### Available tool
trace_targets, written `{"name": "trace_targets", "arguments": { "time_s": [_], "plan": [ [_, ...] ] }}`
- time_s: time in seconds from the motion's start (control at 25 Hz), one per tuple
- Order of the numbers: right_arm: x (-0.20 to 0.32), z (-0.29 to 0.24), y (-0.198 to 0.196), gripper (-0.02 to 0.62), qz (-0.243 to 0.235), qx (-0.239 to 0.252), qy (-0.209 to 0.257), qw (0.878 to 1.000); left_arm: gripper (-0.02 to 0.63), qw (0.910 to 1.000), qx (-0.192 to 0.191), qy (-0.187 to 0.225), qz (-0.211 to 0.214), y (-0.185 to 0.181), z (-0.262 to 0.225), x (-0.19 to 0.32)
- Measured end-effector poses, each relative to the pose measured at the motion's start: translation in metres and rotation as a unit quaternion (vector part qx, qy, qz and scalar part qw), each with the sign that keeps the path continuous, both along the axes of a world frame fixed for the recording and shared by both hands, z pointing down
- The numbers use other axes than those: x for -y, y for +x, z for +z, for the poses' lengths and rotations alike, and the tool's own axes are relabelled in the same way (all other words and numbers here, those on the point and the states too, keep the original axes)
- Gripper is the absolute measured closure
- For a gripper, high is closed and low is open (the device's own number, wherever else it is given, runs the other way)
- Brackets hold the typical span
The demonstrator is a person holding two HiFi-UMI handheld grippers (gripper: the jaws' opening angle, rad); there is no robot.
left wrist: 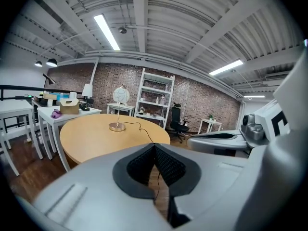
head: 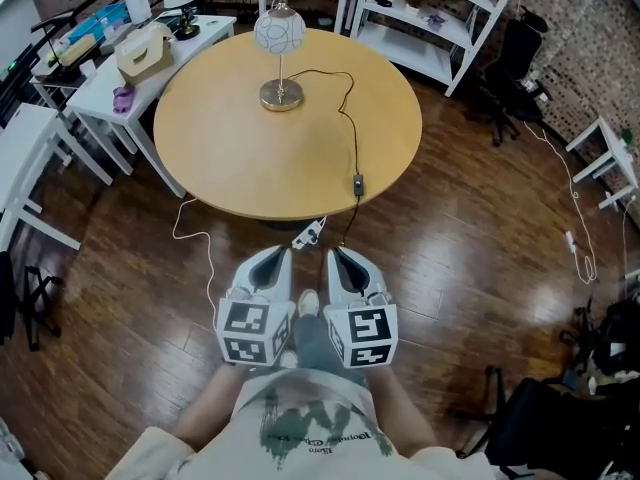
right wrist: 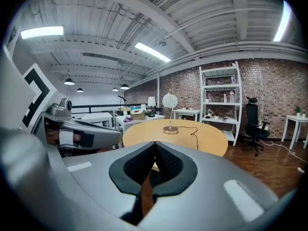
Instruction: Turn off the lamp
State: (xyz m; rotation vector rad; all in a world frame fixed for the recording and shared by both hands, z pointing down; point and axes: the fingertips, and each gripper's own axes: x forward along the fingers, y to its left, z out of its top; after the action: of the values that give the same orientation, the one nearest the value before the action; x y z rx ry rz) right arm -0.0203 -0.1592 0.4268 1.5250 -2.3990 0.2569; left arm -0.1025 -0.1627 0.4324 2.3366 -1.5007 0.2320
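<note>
A lamp with a white globe shade (head: 279, 30) and a round brass base (head: 281, 95) stands on the far half of the round wooden table (head: 230, 148). Its black cord runs right, then toward me to an inline switch (head: 357, 182) near the table's near-right edge. Whether it is lit cannot be told. My left gripper (head: 274, 256) and right gripper (head: 337, 258) hang side by side over the floor, short of the table's near edge, both shut and holding nothing. The lamp (left wrist: 120, 96) shows far ahead in the left gripper view and again as the lamp (right wrist: 169, 101) in the right gripper view.
A white power strip (head: 308, 234) lies on the wooden floor under the table's near edge. White desks (head: 105, 83) with a cardboard box (head: 145, 51) stand at the left. White shelving (head: 440, 18) is behind the table and a black office chair (head: 515, 63) at the right.
</note>
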Motion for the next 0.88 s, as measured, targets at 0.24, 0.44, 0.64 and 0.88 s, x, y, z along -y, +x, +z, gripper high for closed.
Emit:
{"name": "trace_targets", "arguments": {
  "time_s": [0.24,0.44,0.64,0.88],
  "plan": [
    [0.056,0.008,-0.003,0.595,-0.007,0.010,0.002,1.000,0.611,0.9997,0.020,-0.002,-0.012,-0.006,0.011,0.052],
    [0.102,0.016,0.006,0.595,-0.005,0.012,-0.003,1.000,0.611,0.9995,0.029,-0.008,-0.010,0.001,0.018,0.100],
    [0.144,0.035,0.022,0.595,0.004,0.006,-0.020,1.000,0.611,0.9994,0.027,-0.021,0.002,0.018,0.031,0.141],
    [0.176,0.052,0.038,0.595,0.009,0.002,-0.037,0.999,0.611,0.9987,0.029,-0.037,0.017,0.038,0.045,0.174]
  ]
}}
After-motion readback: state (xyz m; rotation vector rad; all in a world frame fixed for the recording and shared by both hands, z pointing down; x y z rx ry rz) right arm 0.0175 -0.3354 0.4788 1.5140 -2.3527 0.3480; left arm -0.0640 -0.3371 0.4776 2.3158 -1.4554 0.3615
